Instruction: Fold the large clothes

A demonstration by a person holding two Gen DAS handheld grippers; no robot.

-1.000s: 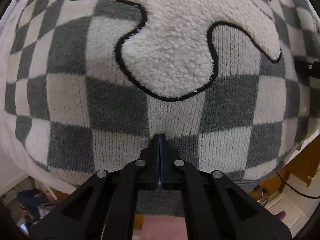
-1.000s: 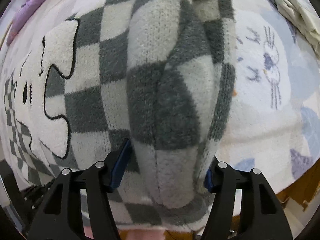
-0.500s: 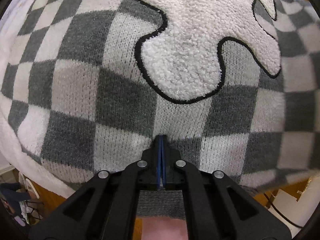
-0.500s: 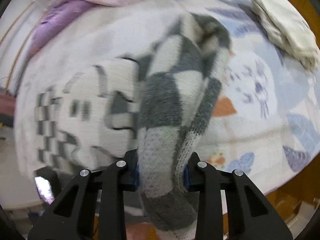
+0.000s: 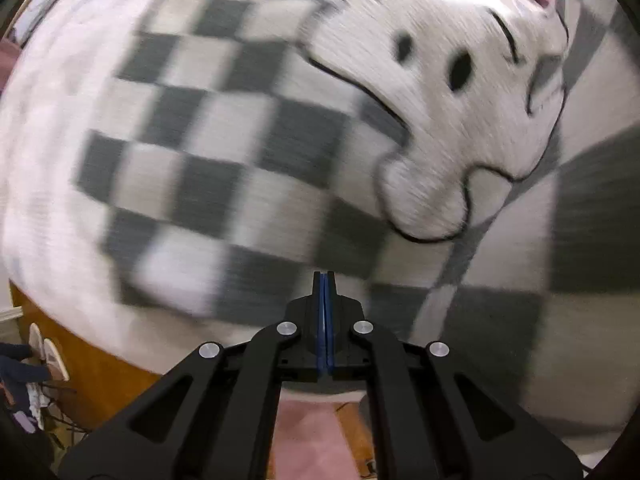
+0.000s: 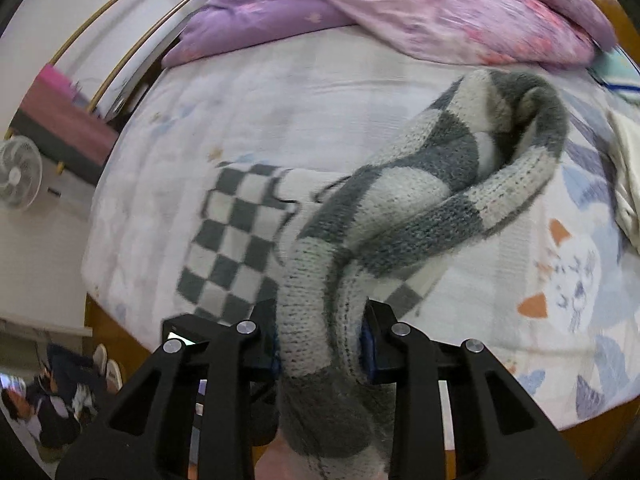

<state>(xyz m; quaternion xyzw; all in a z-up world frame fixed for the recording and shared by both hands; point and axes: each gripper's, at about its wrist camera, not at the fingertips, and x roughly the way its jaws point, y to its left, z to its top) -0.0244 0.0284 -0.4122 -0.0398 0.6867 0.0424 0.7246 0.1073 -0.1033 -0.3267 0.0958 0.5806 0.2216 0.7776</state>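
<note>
Right gripper (image 6: 322, 344) clamps the rolled sleeve (image 6: 440, 200) of the grey-and-white checked knit sweater (image 6: 232, 240); sleeve runs forward-right, body lies forward-left on the bed (image 6: 280, 100). Left gripper (image 5: 324, 320) closed, apparently empty, above the sweater body.

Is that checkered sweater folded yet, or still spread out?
Not folded: the sweater lies spread on the bed, one sleeve lifted.

The left claw (image 5: 324, 280) points down with its two blue pads pressed together. Under it lies a blurry grey and white checked sweater (image 5: 224, 168). A fluffy white shape (image 5: 452, 140) with black dot eyes sits on it.
</note>
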